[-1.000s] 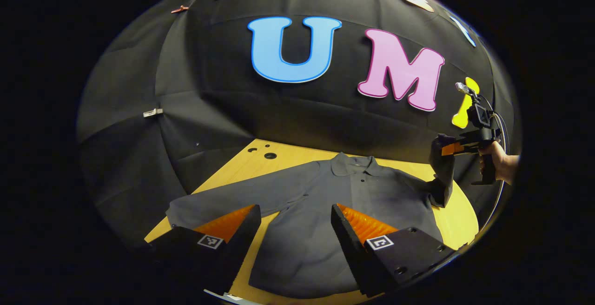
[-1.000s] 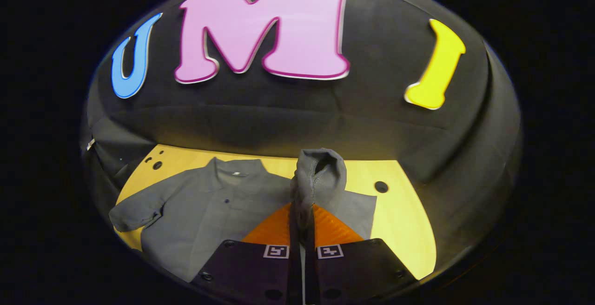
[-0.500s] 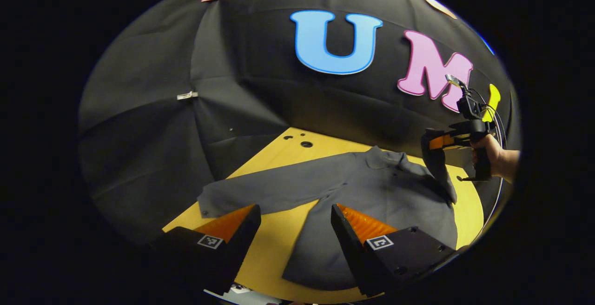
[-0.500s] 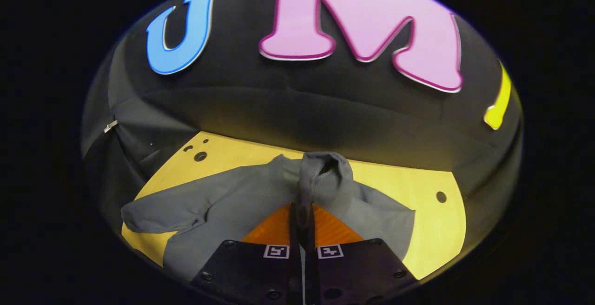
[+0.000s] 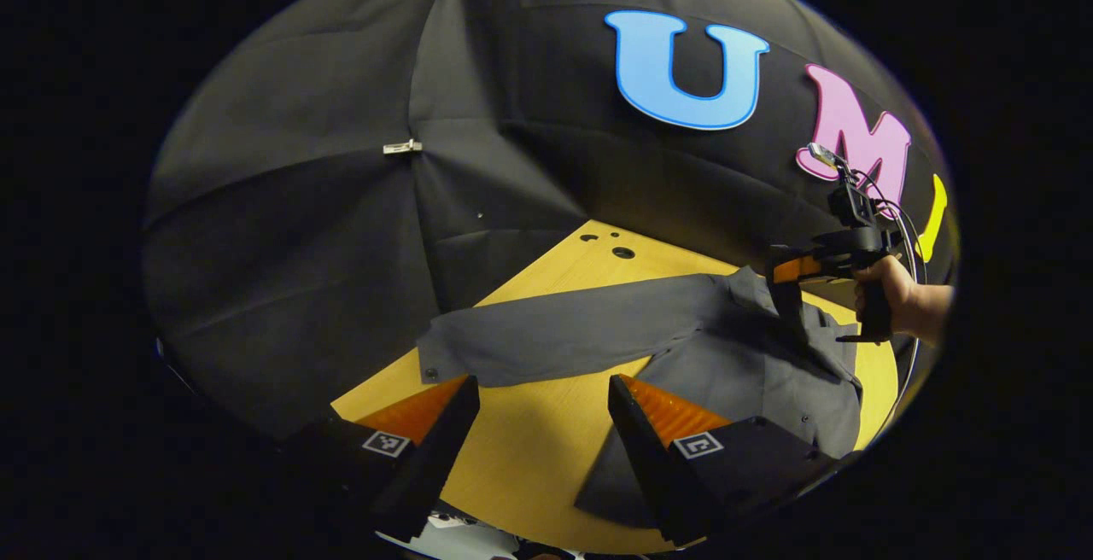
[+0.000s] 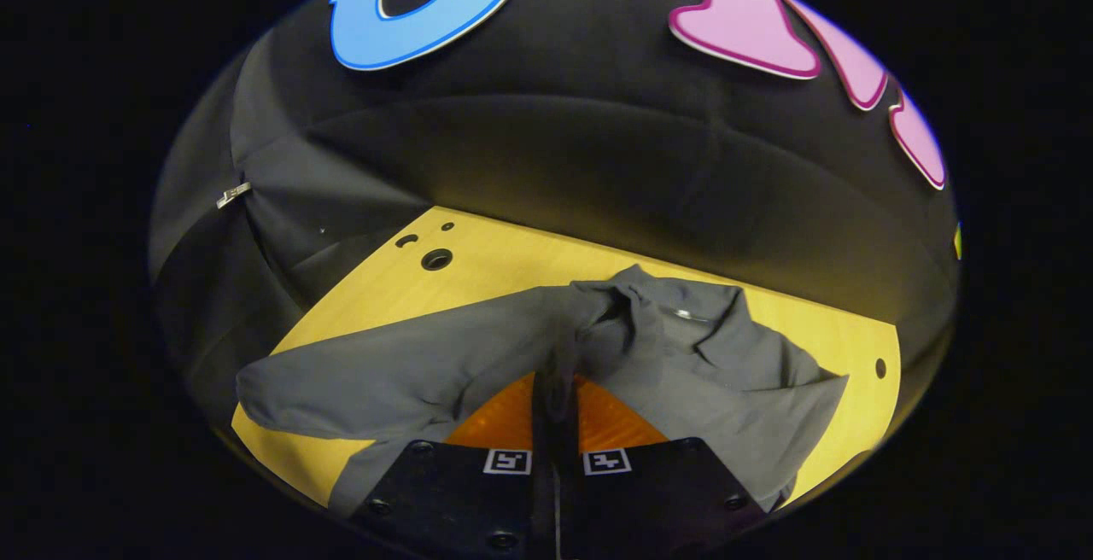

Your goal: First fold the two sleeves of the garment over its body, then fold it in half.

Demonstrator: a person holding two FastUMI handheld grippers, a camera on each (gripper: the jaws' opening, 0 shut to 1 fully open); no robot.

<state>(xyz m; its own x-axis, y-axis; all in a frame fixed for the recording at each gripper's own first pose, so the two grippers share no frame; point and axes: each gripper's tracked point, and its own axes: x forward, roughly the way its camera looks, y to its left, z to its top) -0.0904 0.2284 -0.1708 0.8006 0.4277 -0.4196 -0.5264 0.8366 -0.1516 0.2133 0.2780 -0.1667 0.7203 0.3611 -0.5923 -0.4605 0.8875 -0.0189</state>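
A dark grey collared shirt (image 5: 726, 364) lies face up on the yellow wooden table (image 5: 521, 457). One long sleeve (image 5: 555, 338) stretches flat to the left. My right gripper (image 6: 555, 385) is shut on the cuff of the other sleeve (image 6: 615, 321), holding it up over the shirt's chest near the collar (image 6: 692, 308). In the left gripper view that gripper (image 5: 781, 274) hangs above the shirt, held by a hand (image 5: 892, 291). My left gripper (image 5: 542, 393) stands open just above the table, in front of the flat sleeve, with nothing between its fingers.
The table (image 6: 512, 257) has a few round holes (image 6: 435, 259) at its far left corner and one hole (image 6: 879, 367) at the far right. Black cloth walls close in behind and to the left. The table's front edge lies just below my left gripper.
My right gripper has carried the sleeve cuff leftward and down over the shirt's body. My left gripper has swung left, so the flat sleeve now lies ahead of it.
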